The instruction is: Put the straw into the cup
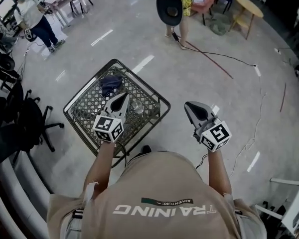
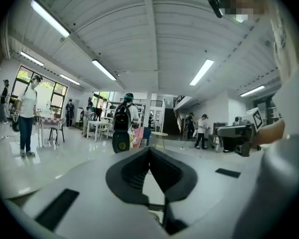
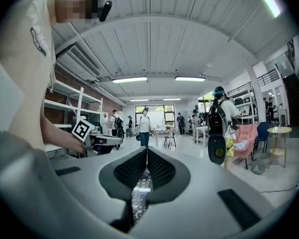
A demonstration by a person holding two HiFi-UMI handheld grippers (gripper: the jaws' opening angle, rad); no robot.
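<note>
A clear cup [image 1: 137, 107] stands on a black wire-mesh table [image 1: 84, 106] in the head view. No straw shows in any view. My left gripper [image 1: 122, 97] is held above the mesh table just left of the cup, jaws shut and empty. My right gripper [image 1: 188, 105] hangs over bare floor to the right of the table, also shut with nothing in it. Both gripper views look out level across the room. In the left gripper view the left gripper [image 2: 149, 151] has its jaws pressed together, as has the right gripper [image 3: 147, 151] in the right gripper view.
A dark blue cloth [image 1: 111, 83] lies at the mesh table's far side. A black office chair [image 1: 25, 123] stands to the left. A person with a backpack [image 1: 170, 6] stands ahead, another person [image 1: 35, 19] at far left. A cable [image 1: 214, 59] crosses the floor.
</note>
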